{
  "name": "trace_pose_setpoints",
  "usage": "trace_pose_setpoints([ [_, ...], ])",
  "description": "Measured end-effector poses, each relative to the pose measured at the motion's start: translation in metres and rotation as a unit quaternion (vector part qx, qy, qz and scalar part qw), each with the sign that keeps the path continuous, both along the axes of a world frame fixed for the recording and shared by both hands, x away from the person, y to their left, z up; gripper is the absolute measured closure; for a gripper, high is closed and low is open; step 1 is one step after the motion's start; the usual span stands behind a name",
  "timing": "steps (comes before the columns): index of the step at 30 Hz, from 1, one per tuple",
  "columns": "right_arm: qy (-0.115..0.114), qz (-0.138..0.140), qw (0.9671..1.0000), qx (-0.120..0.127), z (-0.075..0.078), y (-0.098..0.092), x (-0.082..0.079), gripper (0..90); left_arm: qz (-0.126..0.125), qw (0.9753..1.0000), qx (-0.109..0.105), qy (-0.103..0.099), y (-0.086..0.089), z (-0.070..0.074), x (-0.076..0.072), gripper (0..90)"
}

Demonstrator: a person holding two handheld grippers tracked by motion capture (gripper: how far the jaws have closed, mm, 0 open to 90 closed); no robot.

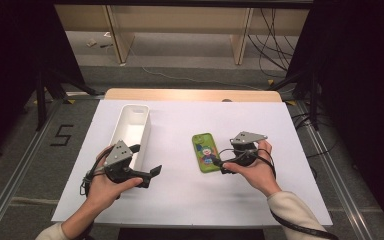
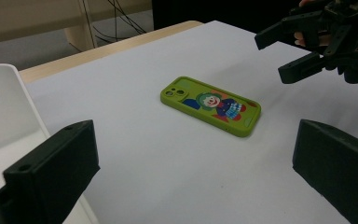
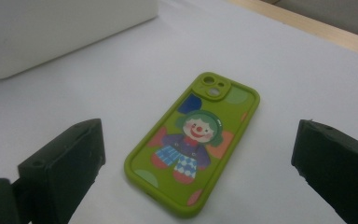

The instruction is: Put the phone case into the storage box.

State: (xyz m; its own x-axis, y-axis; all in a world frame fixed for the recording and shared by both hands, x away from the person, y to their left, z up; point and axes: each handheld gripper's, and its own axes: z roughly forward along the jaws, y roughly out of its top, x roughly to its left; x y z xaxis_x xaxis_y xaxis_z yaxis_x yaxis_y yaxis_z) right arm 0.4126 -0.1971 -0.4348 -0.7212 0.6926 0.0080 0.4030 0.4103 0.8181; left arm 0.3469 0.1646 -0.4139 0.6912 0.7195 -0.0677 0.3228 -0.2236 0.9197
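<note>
**Right gripper lines up on the clown phone case**

Here's the right gripper (image 1: 223,166), jaws spread wide with nothing between them, poised just beside the lime-green rubbery phone case with the cartoon clown print (image 3: 193,142). From its own camera the case sits squarely in the gap between the two black jaws, flat on the white surface (image 1: 180,195), camera cut-out pointing away. In the high view it lies right of centre, apart from the long white plastic bin (image 1: 130,131) on the left.

Over to the left gripper (image 1: 153,175): also gaping, holding nothing, hovering near the bin's near end and aimed across at the case.

How will it handle? I'd call it light, with a soft, grippy skin, so slipping looks unlikely. But it lies very flat, so the jaws would need to come right down to the surface and pinch across the two long edges, near the middle for balance. An empty shell would flex under a hard squeeze.

The unknowns: whether a phone sits inside cannot be told, since just the printed back faces up. The bin's interior is partly hidden behind its wall, and in both gripper views the jaws are cut off at the frame's bottom.
</note>
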Motion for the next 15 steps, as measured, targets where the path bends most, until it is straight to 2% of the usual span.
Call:
trace_pose_setpoints([
  [5,0.008,-0.008,0.9999,-0.009,-0.002,0.007,0.007,3.7,-0.001,1.0,0.0,0.0,-0.001,0.0,0.0,0.0],
  [11,0.033,-0.021,0.9989,-0.025,-0.005,0.021,0.017,3.0,-0.002,1.0,0.003,0.0,-0.002,-0.001,-0.001,0.0],
  [15,0.053,-0.036,0.9971,-0.041,-0.008,0.034,0.023,3.4,-0.002,1.0,0.002,-0.001,-0.002,0.0,-0.001,0.0],
])
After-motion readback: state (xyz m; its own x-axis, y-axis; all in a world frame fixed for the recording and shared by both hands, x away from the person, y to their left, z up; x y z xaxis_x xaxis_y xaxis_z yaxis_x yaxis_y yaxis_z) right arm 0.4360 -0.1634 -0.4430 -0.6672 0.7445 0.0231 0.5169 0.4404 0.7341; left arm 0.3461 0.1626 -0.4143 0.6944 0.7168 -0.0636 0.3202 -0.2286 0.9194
